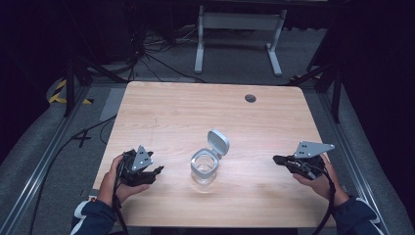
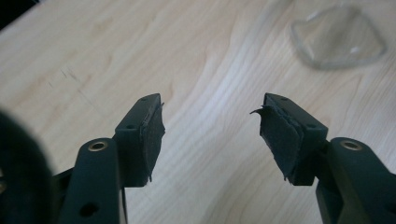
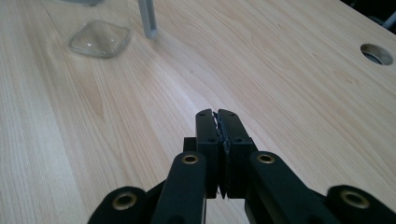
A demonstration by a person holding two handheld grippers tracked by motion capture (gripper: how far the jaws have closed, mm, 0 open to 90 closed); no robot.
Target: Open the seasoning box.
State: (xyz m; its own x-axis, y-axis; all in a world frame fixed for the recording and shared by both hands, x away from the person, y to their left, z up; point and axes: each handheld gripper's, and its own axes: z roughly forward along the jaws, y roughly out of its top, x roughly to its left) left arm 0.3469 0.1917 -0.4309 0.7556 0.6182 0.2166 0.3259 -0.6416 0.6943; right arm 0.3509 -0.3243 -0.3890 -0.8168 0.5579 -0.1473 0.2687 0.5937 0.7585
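Clear jar (image 1: 204,168) upright on table (image 1: 171,112), hinged lid (image 1: 218,141) open, left gripper (image 1: 155,172) jaws apart, right gripper (image 1: 277,159) jaws together

No text, label, brand, number or sign is showing legibly anywhere in these views.
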